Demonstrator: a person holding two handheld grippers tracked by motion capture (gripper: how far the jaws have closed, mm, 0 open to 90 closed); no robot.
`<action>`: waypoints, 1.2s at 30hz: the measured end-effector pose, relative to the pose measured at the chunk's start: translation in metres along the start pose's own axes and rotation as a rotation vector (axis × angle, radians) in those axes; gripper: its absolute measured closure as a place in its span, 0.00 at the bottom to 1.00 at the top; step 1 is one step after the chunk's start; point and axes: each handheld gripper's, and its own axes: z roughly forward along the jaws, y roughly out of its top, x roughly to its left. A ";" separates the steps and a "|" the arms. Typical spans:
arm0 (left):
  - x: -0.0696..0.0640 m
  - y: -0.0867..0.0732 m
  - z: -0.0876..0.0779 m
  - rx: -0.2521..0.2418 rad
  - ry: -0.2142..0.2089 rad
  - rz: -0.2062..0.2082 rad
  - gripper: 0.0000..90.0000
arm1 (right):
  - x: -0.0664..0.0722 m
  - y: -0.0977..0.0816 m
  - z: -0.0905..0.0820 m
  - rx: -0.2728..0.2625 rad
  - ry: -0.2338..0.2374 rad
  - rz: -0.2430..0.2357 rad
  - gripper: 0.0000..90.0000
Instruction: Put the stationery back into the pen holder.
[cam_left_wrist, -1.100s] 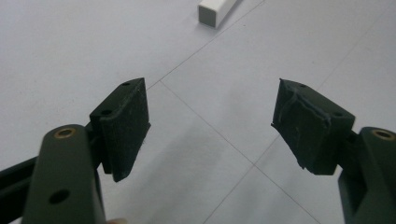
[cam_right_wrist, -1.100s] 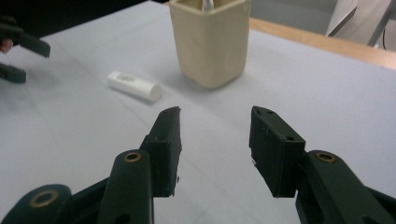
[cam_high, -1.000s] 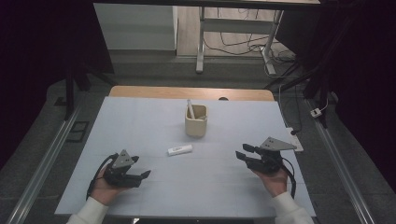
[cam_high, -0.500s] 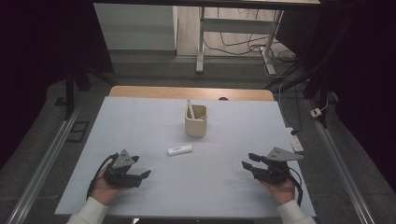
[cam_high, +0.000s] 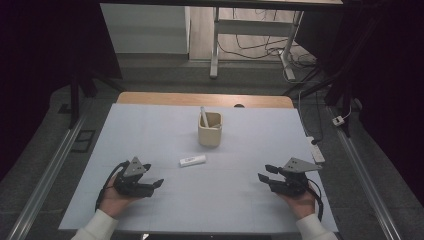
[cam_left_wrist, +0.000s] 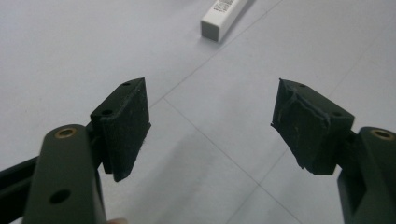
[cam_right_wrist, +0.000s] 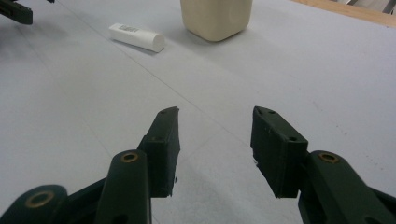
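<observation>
Tube cut off at top (label unreadable), L gripper view.

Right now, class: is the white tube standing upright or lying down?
Lying down: the white tube rests lengthwise on the table, near the cup.

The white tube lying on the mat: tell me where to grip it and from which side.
Grip the white tube across its middle, coming from above with the jaws astride its narrow width. It lies flat and alone on the mat, apart from the beige cup, so both long sides look free. The left gripper, open, seems nearest.
</observation>
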 end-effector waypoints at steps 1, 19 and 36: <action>0.000 0.001 0.001 0.001 0.002 0.001 0.30 | 0.000 0.000 0.001 0.000 0.003 0.000 0.57; 0.001 0.054 0.035 0.074 -0.077 0.112 0.31 | 0.000 -0.002 0.003 0.026 -0.002 -0.023 0.57; -0.005 0.094 0.083 0.125 -0.101 0.177 0.30 | -0.001 -0.004 0.006 0.037 0.002 -0.024 0.56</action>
